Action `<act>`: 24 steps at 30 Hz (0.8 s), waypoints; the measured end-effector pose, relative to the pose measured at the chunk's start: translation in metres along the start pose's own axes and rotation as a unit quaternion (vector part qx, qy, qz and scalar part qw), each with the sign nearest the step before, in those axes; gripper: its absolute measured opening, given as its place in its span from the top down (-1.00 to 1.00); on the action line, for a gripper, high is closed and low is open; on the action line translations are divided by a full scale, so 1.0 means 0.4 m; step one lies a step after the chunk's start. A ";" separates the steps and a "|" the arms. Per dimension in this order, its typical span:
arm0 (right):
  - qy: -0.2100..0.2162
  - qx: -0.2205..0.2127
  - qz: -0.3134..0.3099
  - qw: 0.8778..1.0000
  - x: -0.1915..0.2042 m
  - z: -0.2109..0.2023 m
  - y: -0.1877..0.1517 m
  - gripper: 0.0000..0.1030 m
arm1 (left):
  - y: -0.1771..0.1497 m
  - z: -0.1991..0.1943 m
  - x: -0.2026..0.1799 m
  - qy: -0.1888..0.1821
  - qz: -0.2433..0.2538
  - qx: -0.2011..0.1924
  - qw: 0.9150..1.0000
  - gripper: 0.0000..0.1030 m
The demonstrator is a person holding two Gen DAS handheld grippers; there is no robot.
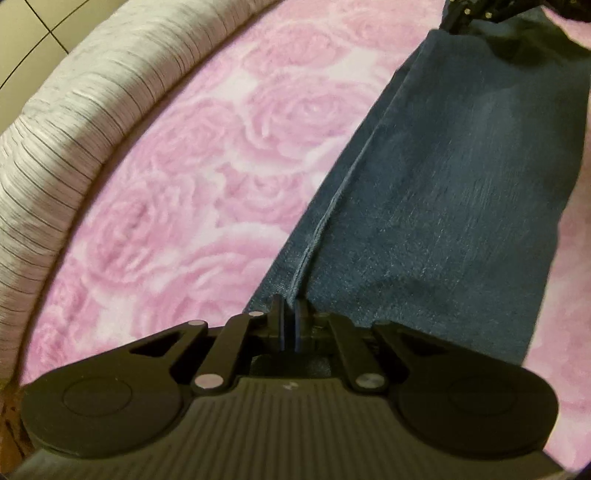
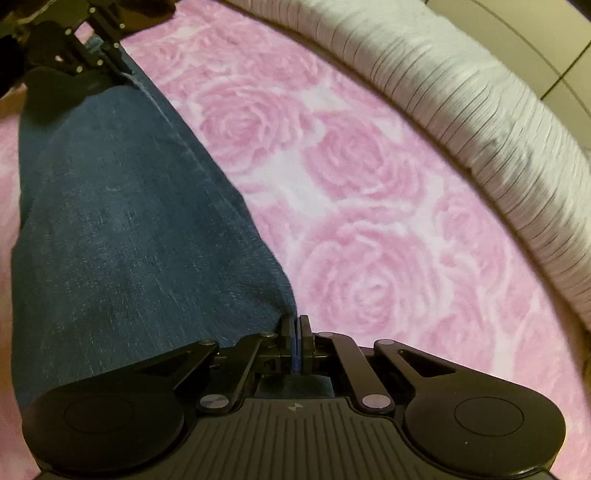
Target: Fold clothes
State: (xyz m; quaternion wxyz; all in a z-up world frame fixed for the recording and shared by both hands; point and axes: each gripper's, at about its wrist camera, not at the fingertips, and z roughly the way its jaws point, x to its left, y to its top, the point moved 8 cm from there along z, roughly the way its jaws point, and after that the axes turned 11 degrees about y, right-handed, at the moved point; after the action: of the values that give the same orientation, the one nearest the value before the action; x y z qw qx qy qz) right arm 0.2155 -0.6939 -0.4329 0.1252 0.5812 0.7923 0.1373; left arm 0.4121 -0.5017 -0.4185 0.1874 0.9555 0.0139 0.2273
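Observation:
A pair of dark blue jeans is stretched between my two grippers above a pink rose-patterned blanket. My left gripper is shut on one end of the denim, by its side seam. My right gripper is shut on the other end of the jeans. Each gripper shows in the other's view: the right one at the top right of the left wrist view, the left one at the top left of the right wrist view.
A grey striped bolster runs along the far edge of the blanket, also in the right wrist view. Tiled floor lies beyond it. The pink blanket spreads under the jeans.

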 end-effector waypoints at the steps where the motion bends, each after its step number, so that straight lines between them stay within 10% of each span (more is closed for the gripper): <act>1: -0.002 0.004 0.002 1.000 0.004 0.008 0.000 1.00 | -0.002 -0.001 0.004 0.003 -0.004 0.000 1.000 0.84; 4: -0.039 0.005 0.006 0.999 0.017 -0.009 -0.003 0.94 | -0.034 -0.030 0.032 0.025 -0.015 0.011 1.000 0.43; 11: -0.113 -0.017 0.033 0.993 0.108 -0.111 -0.003 0.11 | -0.216 -0.172 0.106 0.085 -0.034 0.055 0.994 0.33; 24: -0.005 -0.044 0.040 0.998 0.397 -0.003 0.102 0.08 | -0.279 -0.091 0.092 0.087 -0.033 0.048 0.995 0.28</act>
State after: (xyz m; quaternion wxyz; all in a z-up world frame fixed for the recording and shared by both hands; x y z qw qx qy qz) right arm 0.2046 -0.5307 -0.4232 0.1490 0.6071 0.7608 0.1742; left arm 0.4356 -0.3812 -0.4134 0.1465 0.9392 0.0725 0.3021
